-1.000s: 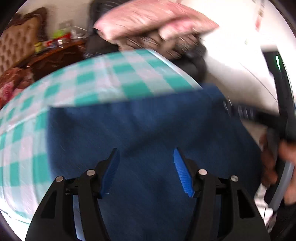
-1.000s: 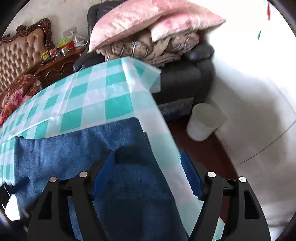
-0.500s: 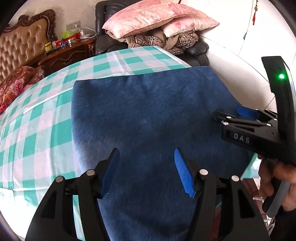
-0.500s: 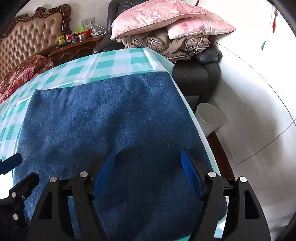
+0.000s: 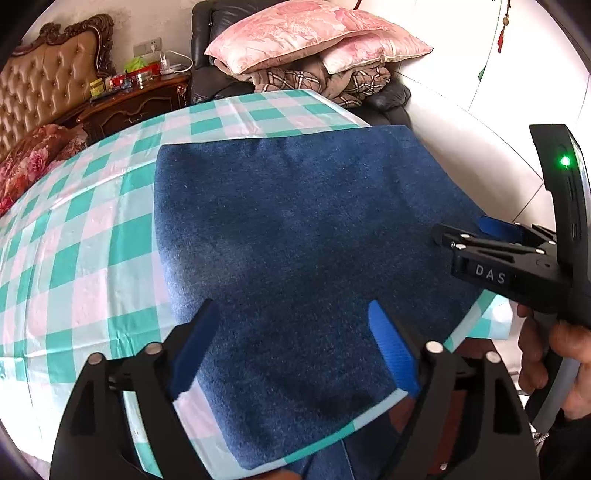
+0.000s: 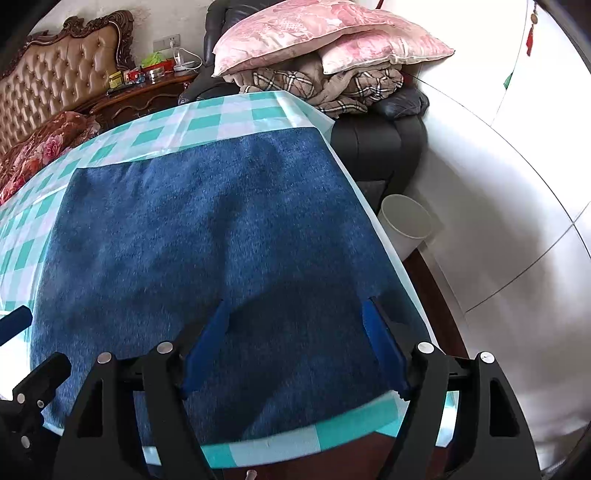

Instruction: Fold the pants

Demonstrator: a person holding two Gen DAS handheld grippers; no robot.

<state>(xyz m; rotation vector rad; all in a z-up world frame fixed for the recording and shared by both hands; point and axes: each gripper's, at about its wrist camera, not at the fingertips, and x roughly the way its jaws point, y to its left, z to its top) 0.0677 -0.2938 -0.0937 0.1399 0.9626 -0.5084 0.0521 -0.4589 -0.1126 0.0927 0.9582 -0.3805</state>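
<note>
The blue denim pants [image 5: 295,240] lie flat as a folded rectangle on the table's teal-and-white checked cloth [image 5: 85,236], near its right corner; they also show in the right wrist view [image 6: 207,251]. My left gripper [image 5: 291,325] is open and empty, above the pants' near edge. My right gripper [image 6: 295,325] is open and empty, above the near right part of the pants. In the left wrist view the right gripper [image 5: 476,232] hovers over the pants' right edge. Part of the left gripper [image 6: 22,354] shows at the far left of the right wrist view.
A dark sofa [image 6: 380,147] with pink pillows [image 6: 314,33] and plaid blankets stands behind the table. A white bin [image 6: 406,221] is on the floor to the right. A wooden cabinet [image 5: 133,103] and a tufted headboard [image 5: 44,81] are at the back left.
Both grippers have drawn back toward the near edge and risen, open and empty. More of the folded pants is in view than a second ago. The pants lie unmoved.
</note>
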